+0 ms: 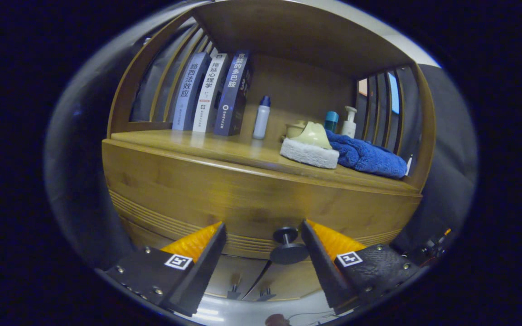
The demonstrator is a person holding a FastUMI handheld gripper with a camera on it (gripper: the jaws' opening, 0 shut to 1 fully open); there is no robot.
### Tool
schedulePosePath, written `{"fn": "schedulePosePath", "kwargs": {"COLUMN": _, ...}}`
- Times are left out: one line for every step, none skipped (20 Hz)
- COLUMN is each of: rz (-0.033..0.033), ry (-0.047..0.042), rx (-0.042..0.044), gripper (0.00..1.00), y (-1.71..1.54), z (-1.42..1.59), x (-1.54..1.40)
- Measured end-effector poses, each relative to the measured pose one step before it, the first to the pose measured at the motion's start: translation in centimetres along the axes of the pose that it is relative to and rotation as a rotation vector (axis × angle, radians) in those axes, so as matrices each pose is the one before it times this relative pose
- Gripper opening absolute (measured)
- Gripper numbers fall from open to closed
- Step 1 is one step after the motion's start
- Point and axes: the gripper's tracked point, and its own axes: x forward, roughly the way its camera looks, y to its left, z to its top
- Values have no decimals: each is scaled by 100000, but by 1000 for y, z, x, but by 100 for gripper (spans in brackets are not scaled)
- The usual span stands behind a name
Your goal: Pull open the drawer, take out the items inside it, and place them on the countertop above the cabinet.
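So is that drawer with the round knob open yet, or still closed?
Closed: the drawer front sits flush with the cabinet, no gap showing. The claw is open, its fingers either side of the knob, not pressing it.

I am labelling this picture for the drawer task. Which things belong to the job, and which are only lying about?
For the job: drawer knob between the open jaws of the gripper; drawer front; countertop.

Lying about: three books, white bottle, blue towel, brush, pump bottle.

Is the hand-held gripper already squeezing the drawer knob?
No, the hand-held gripper is open, and the drawer knob sits between its fingers, close to one of them, without both pressing on it.
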Motion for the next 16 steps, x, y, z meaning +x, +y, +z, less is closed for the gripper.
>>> {"fn": "schedulePosePath", "kwargs": {"rz": 913, "ry": -1469, "rx": 2708, "gripper": 100, "y": -73, "z": 875, "x": -745}}
{"fn": "schedulePosePath", "kwargs": {"rz": 1493, "ry": -1768, "rx": 2069, "gripper": 100, "y": 245, "z": 1008, "x": -895}}
{"fn": "schedulePosePath", "kwargs": {"rz": 28, "ry": -946, "rx": 864, "gripper": 99, "y": -55, "z": 950, "x": -929}}
{"fn": "schedulePosePath", "kwargs": {"rz": -523, "ry": -323, "rx": 360, "gripper": 98, "y": 94, "z": 692, "x": -1066}}
{"fn": "schedulePosePath", "kwargs": {"rz": -118, "ry": -555, "rx": 223, "gripper": 97, "y": -232, "z": 784, "x": -1144}}
{"fn": "schedulePosePath", "kwargs": {"rz": 733, "ry": -1164, "rx": 561, "gripper": 97, "y": 36, "z": 775, "x": -1189}}
{"fn": "schedulePosePath", "kwargs": {"rz": 1032, "ry": -698, "rx": 665, "gripper": 97, "y": -16, "z": 653, "x": -1184}}
{"fn": "schedulePosePath", "kwargs": {"rz": 157, "ry": -302, "rx": 599, "gripper": 97, "y": -265, "z": 508, "x": -1223}}
{"fn": "schedulePosePath", "kwargs": {"rz": 120, "ry": -536, "rx": 682, "gripper": 97, "y": -397, "z": 514, "x": -1248}}
{"fn": "schedulePosePath", "kwargs": {"rz": -813, "ry": -675, "rx": 1536, "gripper": 97, "y": -399, "z": 393, "x": -1251}}
{"fn": "schedulePosePath", "kwargs": {"rz": 1070, "ry": 407, "rx": 1586, "gripper": 97, "y": -196, "z": 180, "x": -1218}}
{"fn": "schedulePosePath", "kwargs": {"rz": 741, "ry": 313, "rx": 1942, "gripper": 97, "y": 3, "z": 55, "x": -1266}}
{"fn": "schedulePosePath", "kwargs": {"rz": 807, "ry": 775, "rx": 1272, "gripper": 97, "y": -249, "z": -123, "x": -1184}}
{"fn": "schedulePosePath", "kwargs": {"rz": 267, "ry": 964, "rx": 1068, "gripper": 97, "y": -153, "z": -130, "x": -1197}}
{"fn": "schedulePosePath", "kwargs": {"rz": 1363, "ry": 631, "rx": 638, "gripper": 97, "y": -62, "z": -24, "x": -1370}}
{"fn": "schedulePosePath", "kwargs": {"rz": 1204, "ry": -144, "rx": 465, "gripper": 97, "y": 157, "z": 174, "x": -1270}}
